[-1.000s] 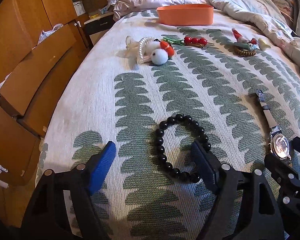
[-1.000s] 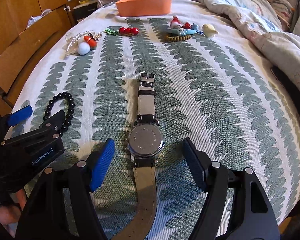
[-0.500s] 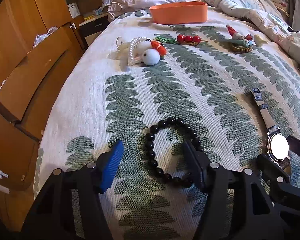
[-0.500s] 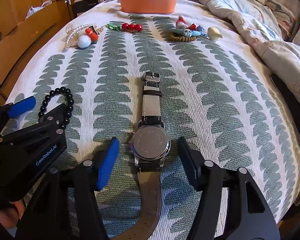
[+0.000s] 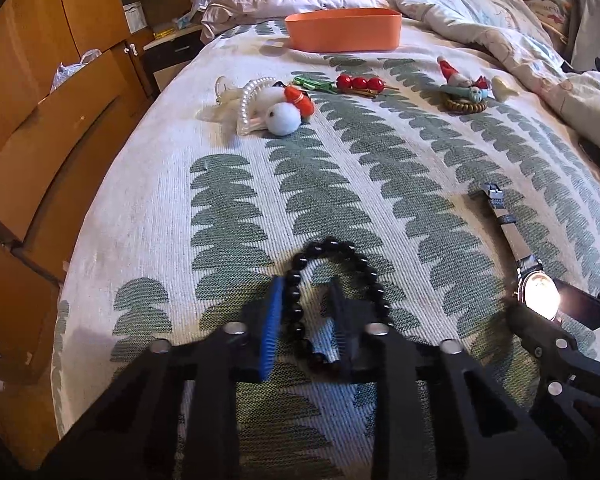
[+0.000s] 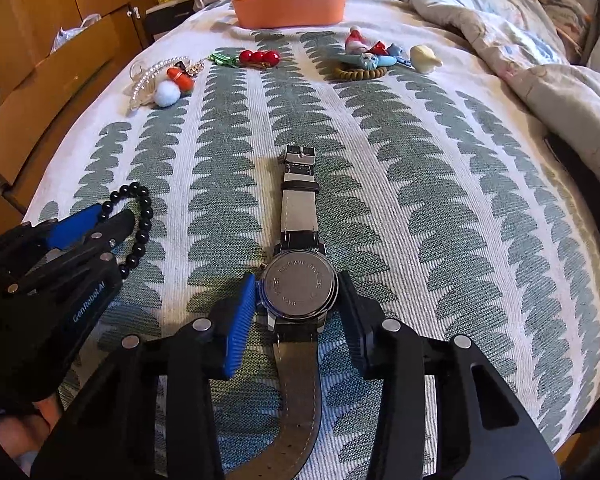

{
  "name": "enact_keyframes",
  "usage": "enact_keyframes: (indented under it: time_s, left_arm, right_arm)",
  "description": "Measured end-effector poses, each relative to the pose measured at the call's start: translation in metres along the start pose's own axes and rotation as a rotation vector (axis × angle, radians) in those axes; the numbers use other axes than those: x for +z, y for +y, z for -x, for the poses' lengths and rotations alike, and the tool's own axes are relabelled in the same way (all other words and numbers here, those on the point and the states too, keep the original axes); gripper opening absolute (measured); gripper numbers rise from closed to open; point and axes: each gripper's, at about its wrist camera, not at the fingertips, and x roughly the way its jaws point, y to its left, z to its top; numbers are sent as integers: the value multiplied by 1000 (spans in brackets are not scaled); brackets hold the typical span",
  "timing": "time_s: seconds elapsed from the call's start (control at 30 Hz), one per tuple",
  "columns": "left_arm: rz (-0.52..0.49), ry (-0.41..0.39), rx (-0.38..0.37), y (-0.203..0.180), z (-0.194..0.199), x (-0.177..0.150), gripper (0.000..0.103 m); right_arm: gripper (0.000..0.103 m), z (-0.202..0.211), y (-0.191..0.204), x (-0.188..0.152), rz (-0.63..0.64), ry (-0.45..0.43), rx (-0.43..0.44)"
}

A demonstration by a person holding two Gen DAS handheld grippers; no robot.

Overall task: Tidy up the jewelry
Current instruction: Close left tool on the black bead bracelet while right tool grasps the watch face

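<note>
A black bead bracelet (image 5: 340, 246) lies on the leaf-patterned bedspread. My left gripper (image 5: 306, 284) is closing around its left strand. The blue pad lies against the beads, and a strip of bedspread shows between the beads and the black pad. A wristwatch (image 6: 300, 208) lies face down with its strap running away from me. My right gripper (image 6: 297, 278) is closing on the round case, with both pads against its sides. The left gripper (image 6: 114, 213) and the bracelet (image 6: 144, 216) also appear at the left of the right wrist view.
An orange box (image 5: 342, 34) stands at the far end of the bed. In front of it lie a pearl clip with pom-poms (image 5: 268, 106), red berry clips (image 5: 360, 82) and a small pile of trinkets (image 5: 464, 92). Wooden drawers (image 5: 52, 132) flank the left; a quilt (image 5: 540, 64) is bunched at the right.
Both grippers' jaws have narrowed from wide open. The left pair now sits close around the bracelet's left strand, and the right pair has met the watch case. Neither hand has shifted.
</note>
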Motion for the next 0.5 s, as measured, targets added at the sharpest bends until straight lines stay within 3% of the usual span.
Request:
enact_keyframes:
  time_s: [0.07, 0.5]
  left_arm:
    - [11, 0, -6, 2, 0, 1, 11]
    - [46, -15, -4, 13, 6, 3, 11]
  right_arm:
    - [41, 2, -1, 0, -8, -5, 4]
    - [41, 14, -11, 3, -35, -40, 11]
